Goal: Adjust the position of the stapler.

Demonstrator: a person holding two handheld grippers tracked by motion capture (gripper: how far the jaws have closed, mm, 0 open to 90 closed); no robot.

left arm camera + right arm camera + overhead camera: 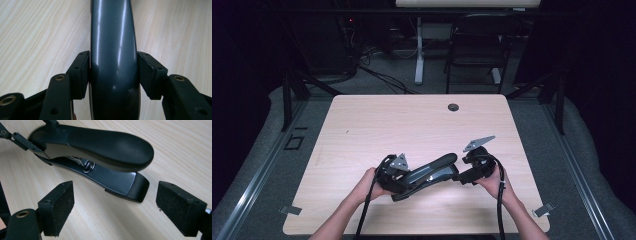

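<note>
On the near tabletop, the stapler runs left-right. The left tongs clench its rear; the right tongs stand released just short of its nose.

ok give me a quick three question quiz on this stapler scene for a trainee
1. True or false: the left gripper is shut on the stapler.
2. How do the right gripper jaws stand? A) shut on the stapler B) open, with the stapler's front end ahead of them C) shut on nothing
3. Fill in: the stapler sits over a light ____ table.

Key
1. True: both pads press its grey body.
2. B
3. wooden
</note>
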